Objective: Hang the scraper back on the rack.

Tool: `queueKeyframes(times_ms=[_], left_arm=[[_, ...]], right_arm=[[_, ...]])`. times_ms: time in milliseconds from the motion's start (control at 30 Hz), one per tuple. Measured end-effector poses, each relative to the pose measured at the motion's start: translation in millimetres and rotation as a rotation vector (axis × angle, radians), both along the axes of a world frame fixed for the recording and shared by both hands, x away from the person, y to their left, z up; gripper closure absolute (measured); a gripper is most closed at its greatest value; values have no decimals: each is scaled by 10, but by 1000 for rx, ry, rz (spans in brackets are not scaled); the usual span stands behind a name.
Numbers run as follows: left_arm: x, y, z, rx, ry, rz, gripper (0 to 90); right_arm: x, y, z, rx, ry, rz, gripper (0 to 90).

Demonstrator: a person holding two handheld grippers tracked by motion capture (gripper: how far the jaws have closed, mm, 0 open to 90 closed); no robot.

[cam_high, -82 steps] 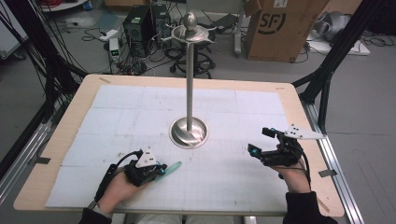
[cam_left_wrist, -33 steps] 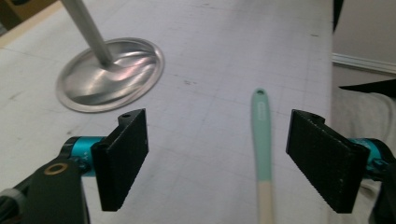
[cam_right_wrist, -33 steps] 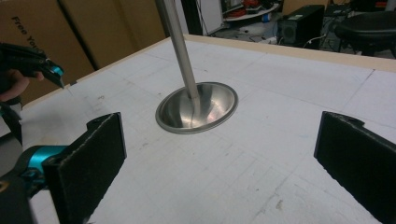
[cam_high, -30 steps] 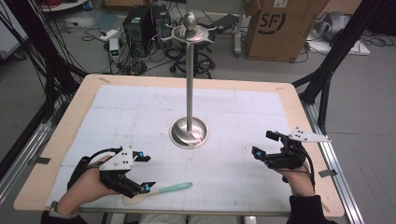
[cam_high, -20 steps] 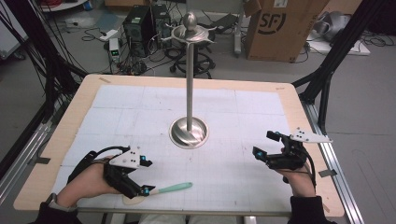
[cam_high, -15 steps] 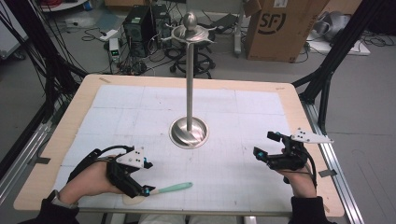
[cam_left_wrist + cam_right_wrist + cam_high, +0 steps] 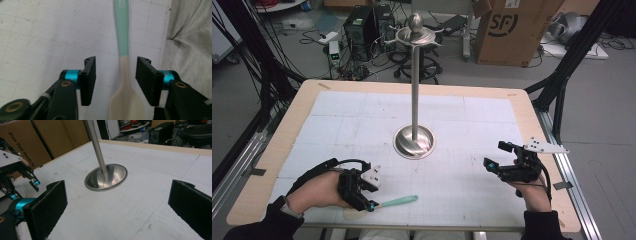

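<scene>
One spoon (image 7: 124, 75) lies at the bench's (image 7: 287, 130) near edge between the open, empty left tongs (image 7: 116, 80); right tongs (image 7: 117, 202) gape wide, empty.

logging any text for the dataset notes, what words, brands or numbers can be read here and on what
"SF", white logo on a dark patch, on the brown cardboard box on the floor beyond the table, in the high view.
"Free Your Hands by", black print on a brown cardboard box in the right gripper view; the line carries on but is cut off.
An embossed mark on the mint-green and cream plastic spoon: too blurred to read.
</scene>
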State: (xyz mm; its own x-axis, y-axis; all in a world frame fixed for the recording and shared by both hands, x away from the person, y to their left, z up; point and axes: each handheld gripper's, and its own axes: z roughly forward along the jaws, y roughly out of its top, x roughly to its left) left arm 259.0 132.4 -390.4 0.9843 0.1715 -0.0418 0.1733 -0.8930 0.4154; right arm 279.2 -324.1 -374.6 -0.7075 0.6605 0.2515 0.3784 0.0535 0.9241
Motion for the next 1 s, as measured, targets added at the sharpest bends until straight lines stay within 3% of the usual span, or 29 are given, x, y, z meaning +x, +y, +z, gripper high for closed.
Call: queueKeyframes(times_ms=[133,267,533,667,833,1000], left_arm=[[-49,-65,-25,35,-3,-23,598],[-53,-119,-58,84,29,-4,677],[-78,-218,-138,160,47,-4,741],[-88,-259,-154,209,44,10,743],[-140,-349,-156,267,7,16,757],[-141,-361,-157,273,7,22,801]], right_arm=[[2,-9,0,1,-1,-3,12],[5,-2,-1,-1,0,1,12],[9,-8,1,1,-1,3,11],[8,-18,0,3,-1,-1,11],[10,3,-5,-4,2,4,11],[12,32,-7,-10,4,14,11]])
